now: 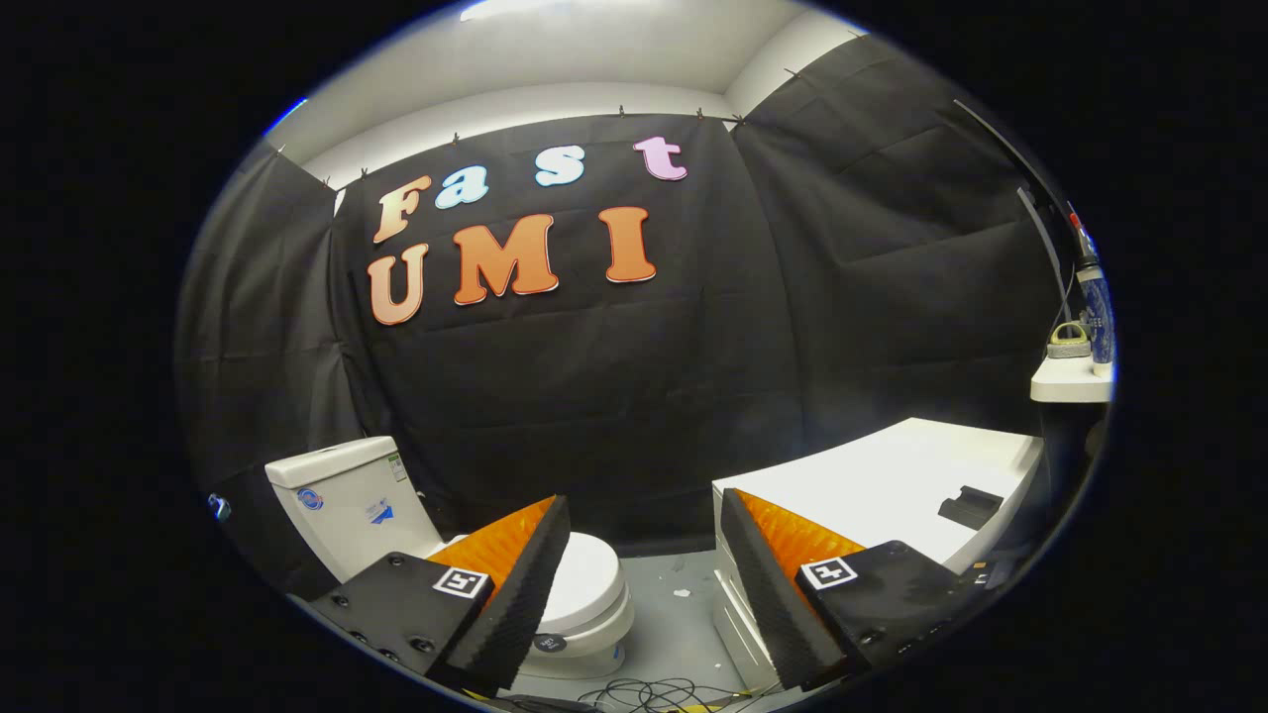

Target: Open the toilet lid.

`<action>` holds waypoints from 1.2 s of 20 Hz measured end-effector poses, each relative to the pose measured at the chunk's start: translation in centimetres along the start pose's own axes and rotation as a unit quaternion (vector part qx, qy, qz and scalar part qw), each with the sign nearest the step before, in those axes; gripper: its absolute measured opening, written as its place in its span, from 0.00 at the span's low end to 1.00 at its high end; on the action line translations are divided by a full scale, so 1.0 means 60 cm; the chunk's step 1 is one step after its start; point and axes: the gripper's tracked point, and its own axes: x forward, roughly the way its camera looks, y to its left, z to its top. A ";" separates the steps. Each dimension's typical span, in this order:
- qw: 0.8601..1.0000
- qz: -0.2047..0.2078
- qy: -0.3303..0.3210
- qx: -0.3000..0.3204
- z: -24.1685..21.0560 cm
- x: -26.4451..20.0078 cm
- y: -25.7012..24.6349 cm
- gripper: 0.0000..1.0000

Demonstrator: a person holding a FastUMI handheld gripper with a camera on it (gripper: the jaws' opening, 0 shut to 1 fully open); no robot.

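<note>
Gripper (644, 555): my fingers stood spread wide, holding nothing. Toilet lid (586, 574): down on its bowl, beyond my left finger, well apart. Cistern (347, 500): behind it. White cabinet (892, 485): beyond the right finger. Cables (654, 693): on the floor between.

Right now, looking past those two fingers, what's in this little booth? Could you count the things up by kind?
Toilets, lid shut: 1
White cabinets: 1
Small wall shelves: 1
Spray bottles on the shelf: 1
Dark flat items on the cabinet, kind unclear: 1
Cable tangles on the floor: 1
Grippers, fingers open, holding nothing: 1
Total: 7
</note>
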 end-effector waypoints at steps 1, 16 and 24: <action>1.000 0.000 -0.001 0.000 0.001 -0.001 -0.001 0.98; 1.000 0.001 -0.001 0.001 -0.001 0.002 -0.001 0.98; 1.000 0.001 -0.001 0.001 -0.002 0.002 -0.001 0.98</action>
